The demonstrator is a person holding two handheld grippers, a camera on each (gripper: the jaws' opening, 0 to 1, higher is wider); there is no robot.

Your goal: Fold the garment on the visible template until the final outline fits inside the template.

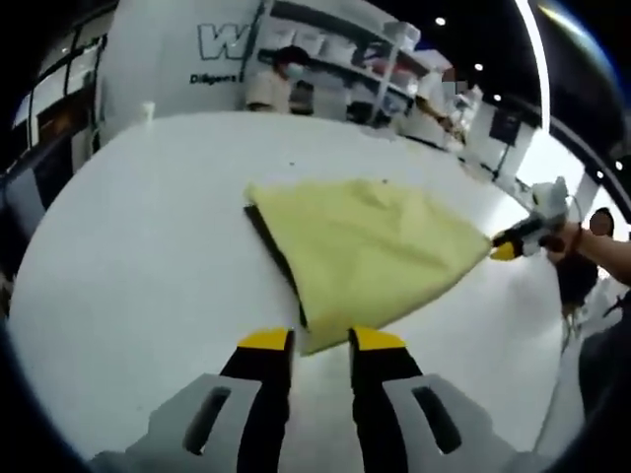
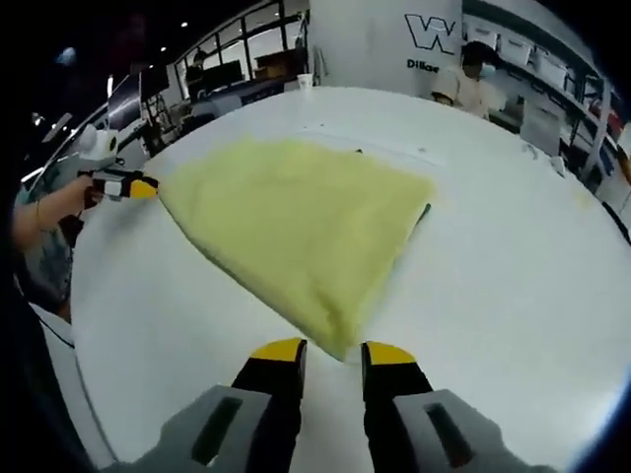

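Left gripper (image 1: 321, 341): yellow-tipped jaws stand apart at the near corner of the cloth, the corner lying in the gap between the tips; whether they touch it I cannot tell. It also shows in the right gripper view (image 2: 145, 186), at the cloth's far-left corner.
Right gripper (image 2: 332, 353): jaws apart, tips either side of the cloth's nearest corner, nothing clamped. In the left gripper view it shows at the right (image 1: 505, 250), its yellow tip at the cloth's right-hand corner.
Cloth (image 1: 370, 251): pale yellow, folded, lying flat on the table. Its long axis runs from one gripper's corner to the other's, each corner pointing at a gripper.
Template (image 1: 271, 251): a dark edge shows along the cloth's left side, under it.
Table (image 1: 148, 266): white, round.
Hand (image 1: 582, 239): holds the right gripper.
Background: a person (image 1: 279, 81) beside shelves (image 1: 340, 59).
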